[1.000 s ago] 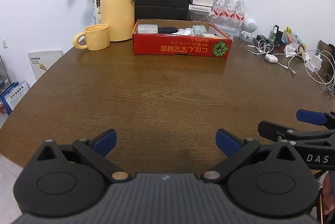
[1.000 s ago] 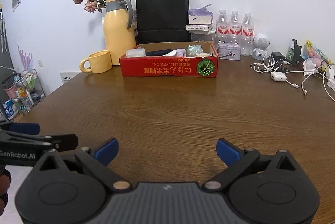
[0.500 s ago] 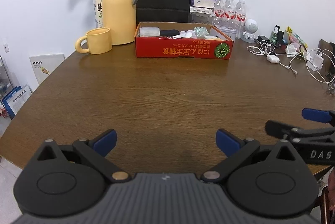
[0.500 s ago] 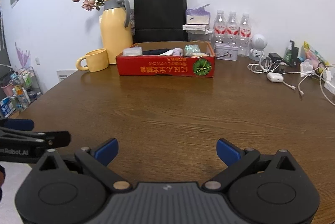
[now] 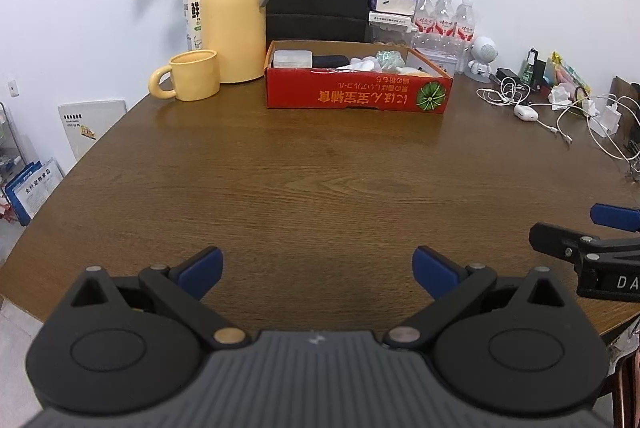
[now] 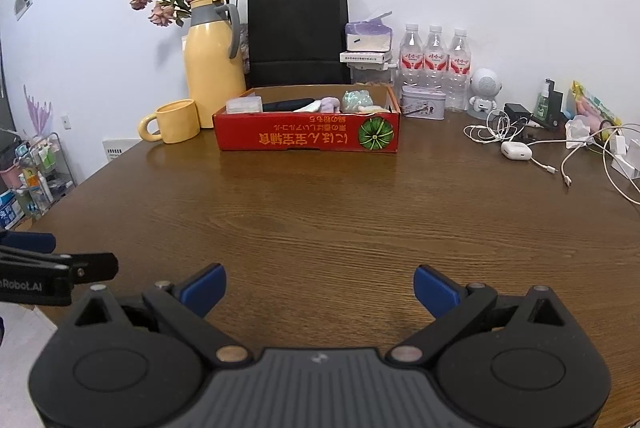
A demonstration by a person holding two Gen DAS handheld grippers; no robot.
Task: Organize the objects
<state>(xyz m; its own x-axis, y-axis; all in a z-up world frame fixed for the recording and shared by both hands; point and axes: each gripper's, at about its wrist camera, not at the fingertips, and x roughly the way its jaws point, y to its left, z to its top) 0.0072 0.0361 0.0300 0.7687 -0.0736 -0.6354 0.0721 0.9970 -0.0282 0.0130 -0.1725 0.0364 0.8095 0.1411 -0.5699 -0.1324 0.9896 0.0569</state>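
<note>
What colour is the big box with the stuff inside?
Red, with orange writing and a green round picture on its front. The red box shows best in the right wrist view.

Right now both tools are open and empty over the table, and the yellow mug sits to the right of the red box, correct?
Not quite. The yellow mug sits to the left of the red box, in front of the yellow thermos, as the right wrist view shows. The rest holds: the left tool and right tool are open and empty over the table.

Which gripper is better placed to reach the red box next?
Neither clearly. The left gripper and right gripper are both open, empty, side by side, far from the red box; a slight edge to right.
</note>
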